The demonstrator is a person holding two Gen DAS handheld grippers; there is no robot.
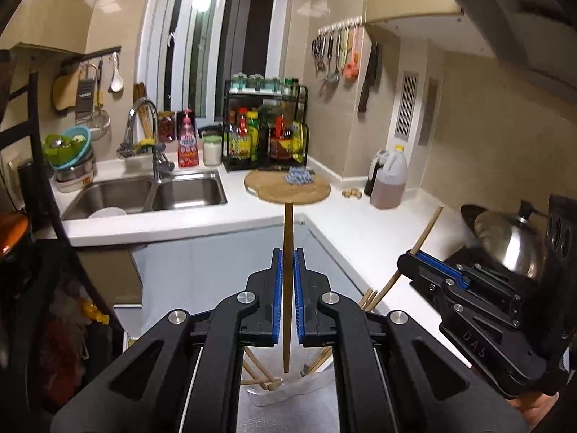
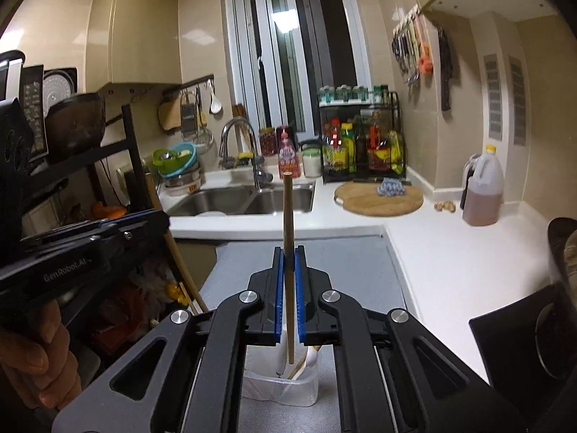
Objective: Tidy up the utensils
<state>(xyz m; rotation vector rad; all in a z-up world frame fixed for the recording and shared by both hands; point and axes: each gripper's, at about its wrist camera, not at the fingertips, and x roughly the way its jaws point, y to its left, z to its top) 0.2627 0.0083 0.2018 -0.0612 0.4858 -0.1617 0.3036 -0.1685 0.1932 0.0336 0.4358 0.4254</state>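
Note:
In the left wrist view my left gripper (image 1: 287,252) is shut on a wooden chopstick (image 1: 287,231) that stands upright between the blue pads. Under it a clear container (image 1: 274,393) holds several more chopsticks, leaning at angles. My right gripper (image 1: 414,252) is at the right, shut on another chopstick (image 1: 429,227). In the right wrist view the right gripper (image 2: 288,252) clamps its upright chopstick (image 2: 287,209) above a clear plastic tub (image 2: 281,389) with a white spoon and chopsticks inside. The left gripper (image 2: 158,216) shows at the left, held by a hand.
A white L-shaped counter (image 2: 450,259) carries a double sink (image 2: 245,198), a round wooden board (image 2: 378,198), an oil jug (image 2: 483,187) and a sauce rack (image 2: 360,144). A wok lid (image 1: 512,241) sits at the right. A black shelf unit (image 2: 108,151) stands at the left.

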